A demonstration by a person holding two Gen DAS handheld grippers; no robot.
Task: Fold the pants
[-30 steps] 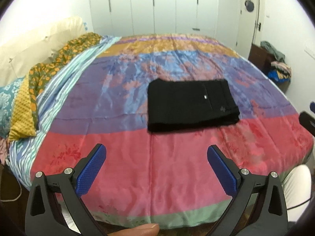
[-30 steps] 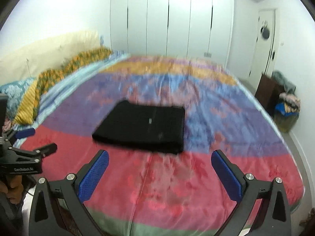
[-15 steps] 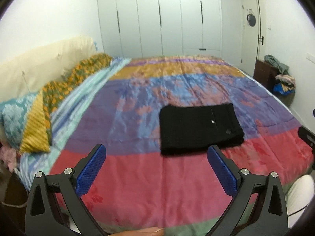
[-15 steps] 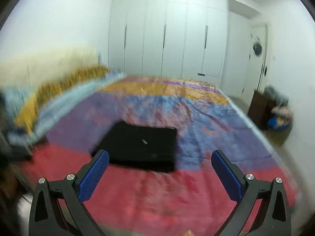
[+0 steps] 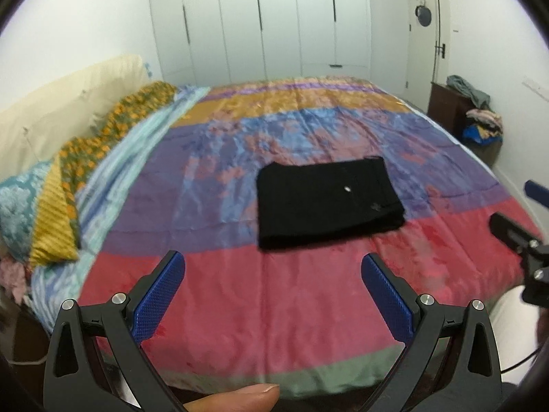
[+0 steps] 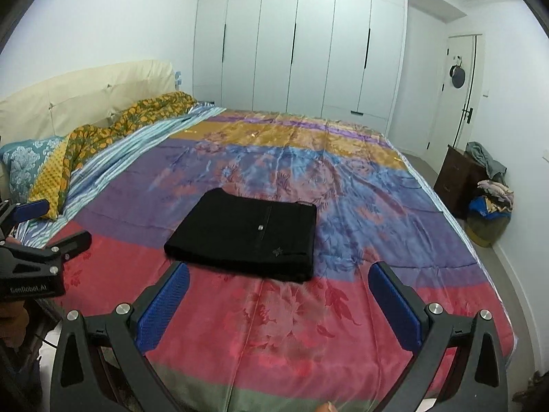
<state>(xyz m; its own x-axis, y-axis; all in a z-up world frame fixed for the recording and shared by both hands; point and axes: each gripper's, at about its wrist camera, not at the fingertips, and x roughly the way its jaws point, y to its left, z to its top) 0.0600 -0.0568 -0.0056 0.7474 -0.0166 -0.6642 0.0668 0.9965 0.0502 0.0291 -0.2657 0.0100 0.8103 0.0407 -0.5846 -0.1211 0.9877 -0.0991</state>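
Black pants (image 5: pixel 326 202) lie folded into a flat rectangle on the striped bedspread (image 5: pixel 240 292), near the middle of the bed; they also show in the right wrist view (image 6: pixel 247 233). My left gripper (image 5: pixel 272 267) is open and empty, held back from the bed's near edge, well short of the pants. My right gripper (image 6: pixel 279 278) is open and empty too, just short of the pants' near edge. Each gripper shows at the edge of the other's view: the right one (image 5: pixel 518 219) and the left one (image 6: pixel 51 226).
Pillows and a flowered blanket (image 6: pixel 103 137) lie along the headboard at the left. White wardrobes (image 6: pixel 291 44) stand behind the bed. A dark cabinet with heaped clothes (image 6: pixel 480 178) stands at the right by the door.
Both grippers have drawn back and lifted from the bed, with some swaying. The folded pants have not moved. Both grippers stay open.
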